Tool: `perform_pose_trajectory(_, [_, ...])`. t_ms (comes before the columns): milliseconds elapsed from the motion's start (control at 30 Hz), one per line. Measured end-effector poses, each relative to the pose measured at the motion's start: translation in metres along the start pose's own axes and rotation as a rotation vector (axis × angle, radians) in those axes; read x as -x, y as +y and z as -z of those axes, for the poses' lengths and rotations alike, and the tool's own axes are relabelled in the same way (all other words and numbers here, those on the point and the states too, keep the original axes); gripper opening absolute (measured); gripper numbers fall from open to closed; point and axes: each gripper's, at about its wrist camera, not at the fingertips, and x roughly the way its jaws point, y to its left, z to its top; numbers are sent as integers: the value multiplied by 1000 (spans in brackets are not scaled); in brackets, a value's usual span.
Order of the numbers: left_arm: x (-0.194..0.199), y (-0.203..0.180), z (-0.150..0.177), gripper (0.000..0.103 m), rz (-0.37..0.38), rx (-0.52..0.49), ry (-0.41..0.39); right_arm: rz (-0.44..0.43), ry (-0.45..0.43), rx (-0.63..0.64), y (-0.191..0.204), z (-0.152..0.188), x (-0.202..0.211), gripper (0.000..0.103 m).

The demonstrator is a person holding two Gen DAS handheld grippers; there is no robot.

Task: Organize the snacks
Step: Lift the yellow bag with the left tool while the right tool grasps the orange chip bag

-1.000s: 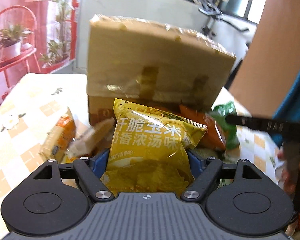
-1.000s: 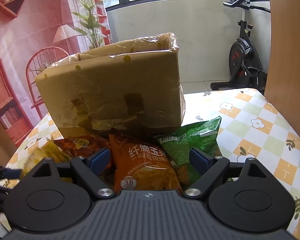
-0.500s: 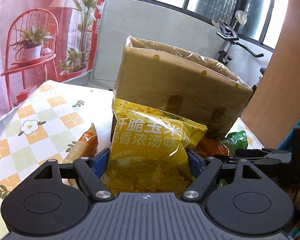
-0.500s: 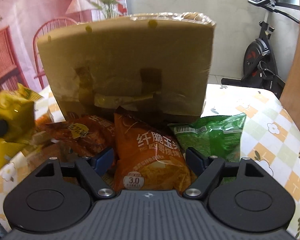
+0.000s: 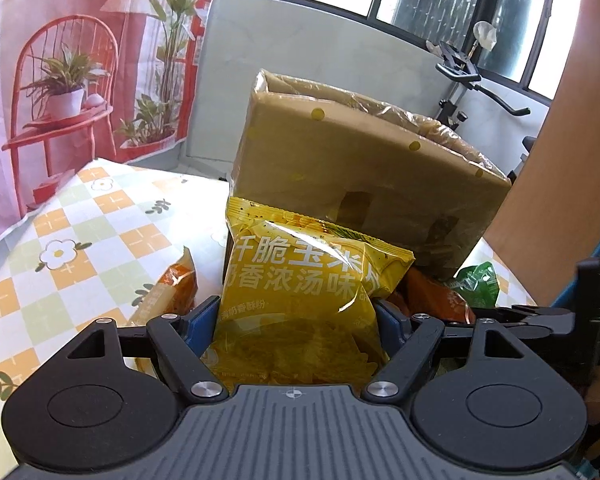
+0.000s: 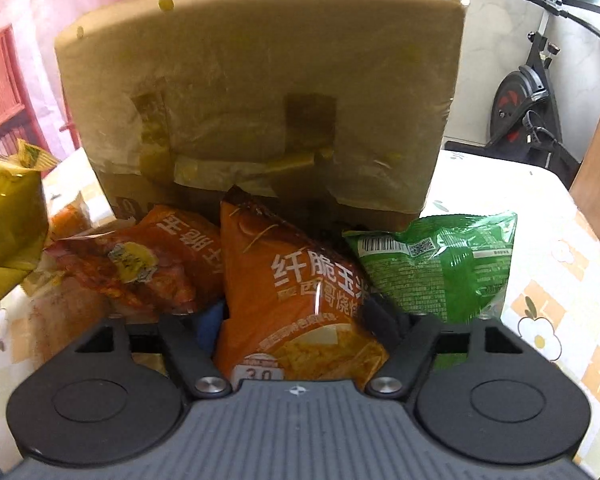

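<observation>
**Snacks half gathered, the box not yet filled as far as we can see**

We work at a table (image 5: 100, 216) under a checked flower cloth, in a bright room with windows, an exercise bike (image 6: 528, 108) in the corner and a printed backdrop of a red chair and plants. The largest thing on the table is the cardboard box (image 5: 364, 168), lined with a clear bag and open at the top; we take it as our landmark and, in our judgement, as the place the snacks are meant to go. We cannot see inside it, so we cannot tell whether anything is packed yet.

What we judge is still left lies at the foot of the box's near wall: a green packet (image 6: 440, 268) toward its right corner, an orange packet (image 6: 300, 300) at its middle, and a red-orange packet (image 6: 152, 264) toward its left, the three crowded together. A slim orange packet (image 5: 172, 292) lies on the cloth off the box's left corner.

Our left gripper (image 5: 298, 316) pinches the yellow packet (image 5: 304, 280), puffy and glossy with white lettering, held upright in front of the box and below its rim. Our right gripper (image 6: 296, 320) is closing its jaws around the orange packet, which sits between them; the fingers look to be just meeting its sides.
</observation>
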Motion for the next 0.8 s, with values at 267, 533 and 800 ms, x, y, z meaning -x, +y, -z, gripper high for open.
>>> perform_pose_trajectory(267, [21, -9, -10, 81, 2, -17, -72, -84, -94, -88, -24, -4, 49, 54])
perform_pose_trajectory(533, [32, -15, -14, 81, 27, -9, -113, -109, -202, -139, -36, -17, 98, 52])
perform_pose_trajectory(800, [54, -18, -42, 81, 33, -62, -199, -157, -332, -197, -38, -36, 146, 52])
